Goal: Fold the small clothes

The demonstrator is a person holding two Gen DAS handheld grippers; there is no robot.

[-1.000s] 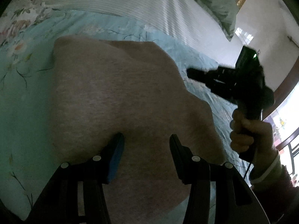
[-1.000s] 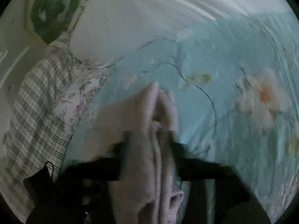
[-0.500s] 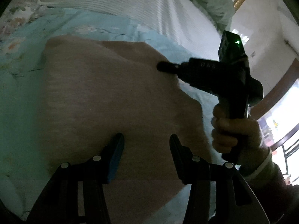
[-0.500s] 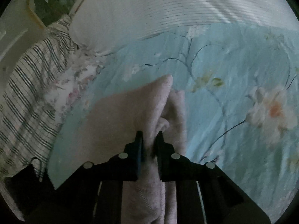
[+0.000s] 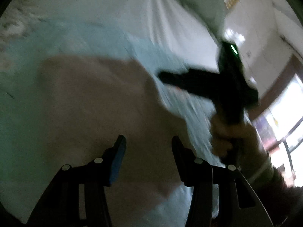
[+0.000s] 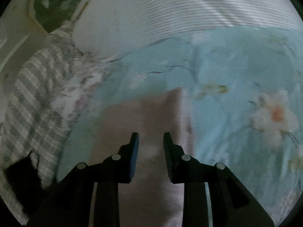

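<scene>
Both the left gripper (image 5: 147,141) and right gripper (image 6: 150,139) gape empty over the blurred pinkish garment (image 6: 144,113), its near edge cut off.

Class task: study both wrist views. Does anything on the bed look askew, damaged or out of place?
Nothing stands out. The pinkish-beige garment lies flat on the blue floral bedspread, with both the left tongs and right tongs open above it, gripping nothing. The left view is motion-blurred, so fine creases cannot be judged.

The garment (image 6: 144,117) lies on the bedsheet (image 6: 236,71), at 6 o'clock in the right wrist view. The striped cover (image 6: 189,11) lies behind it at 12 o'clock. The checked cloth (image 6: 34,102) lies at 9 o'clock, beside the sheet.
</scene>
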